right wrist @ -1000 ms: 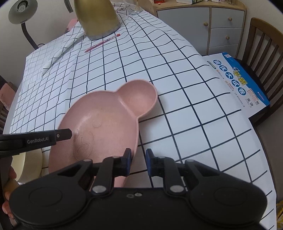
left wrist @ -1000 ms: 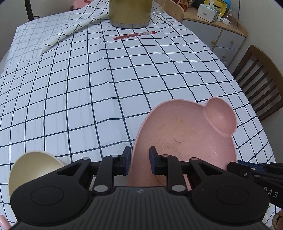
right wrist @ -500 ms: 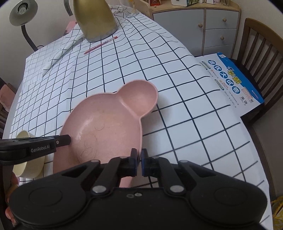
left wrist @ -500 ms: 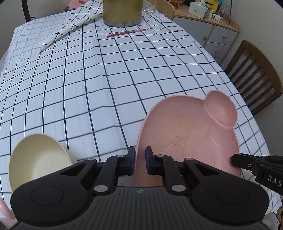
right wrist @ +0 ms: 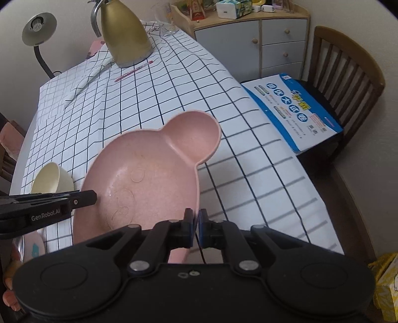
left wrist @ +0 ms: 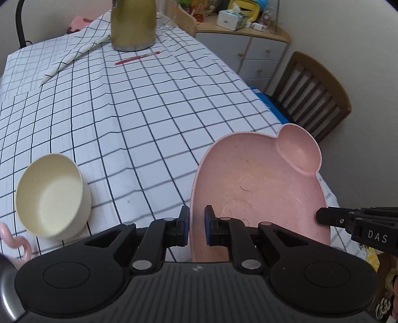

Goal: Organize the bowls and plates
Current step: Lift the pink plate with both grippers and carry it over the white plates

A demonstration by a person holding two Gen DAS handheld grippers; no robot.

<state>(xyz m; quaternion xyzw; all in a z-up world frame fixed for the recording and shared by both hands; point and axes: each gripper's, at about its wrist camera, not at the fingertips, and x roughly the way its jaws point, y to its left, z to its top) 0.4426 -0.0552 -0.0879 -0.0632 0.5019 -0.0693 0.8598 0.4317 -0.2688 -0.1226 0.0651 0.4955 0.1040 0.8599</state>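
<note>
We are pinching the pink bear-shaped plate (left wrist: pixel 261 188) by opposite rims: our left gripper (left wrist: pixel 196 224) is clamping its left edge, our right gripper (right wrist: pixel 195 227) its right edge near the surface's (right wrist: pixel 174 82) right border. The cream bowl (left wrist: pixel 52 196) is sitting just left, with open checkered cloth lying beyond.

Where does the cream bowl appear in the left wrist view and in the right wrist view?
Left wrist view: the cream bowl sits at the lower left, tilted on the checked tablecloth, left of the pink plate.
Right wrist view: it is small at the left edge, just above the left gripper.
Shared landmark: the gold kettle with the red pen in front of it.
</note>
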